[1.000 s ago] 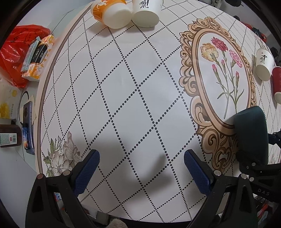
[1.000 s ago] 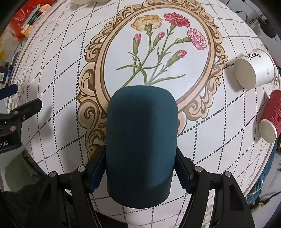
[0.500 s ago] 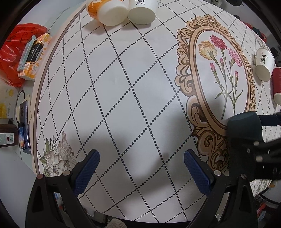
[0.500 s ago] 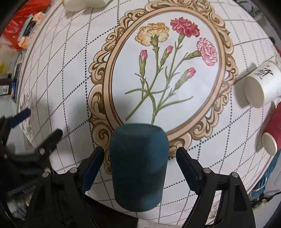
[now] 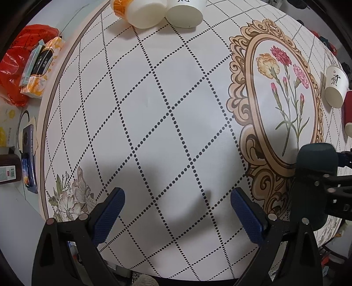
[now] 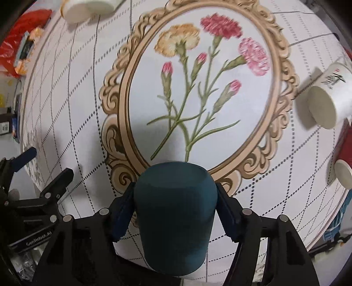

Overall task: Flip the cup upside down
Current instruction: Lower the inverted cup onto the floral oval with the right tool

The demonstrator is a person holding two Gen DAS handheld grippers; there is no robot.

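A round table [image 5: 167, 114] is filling both views, its white cloth showing dotted diamonds and a framed carnation print [image 6: 198, 88]. An orange-banded cup [image 5: 136, 11] and a white cup [image 5: 184, 11] are lying at top centre; another white paper cup [image 6: 325, 101] and a red cup [image 6: 345, 162] are lying at the right edge.

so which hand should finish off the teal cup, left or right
Right. The right gripper already has the teal cup between its fingers, closed end pointing away from the camera. The left gripper is open, holding nothing, off to the cup's side.
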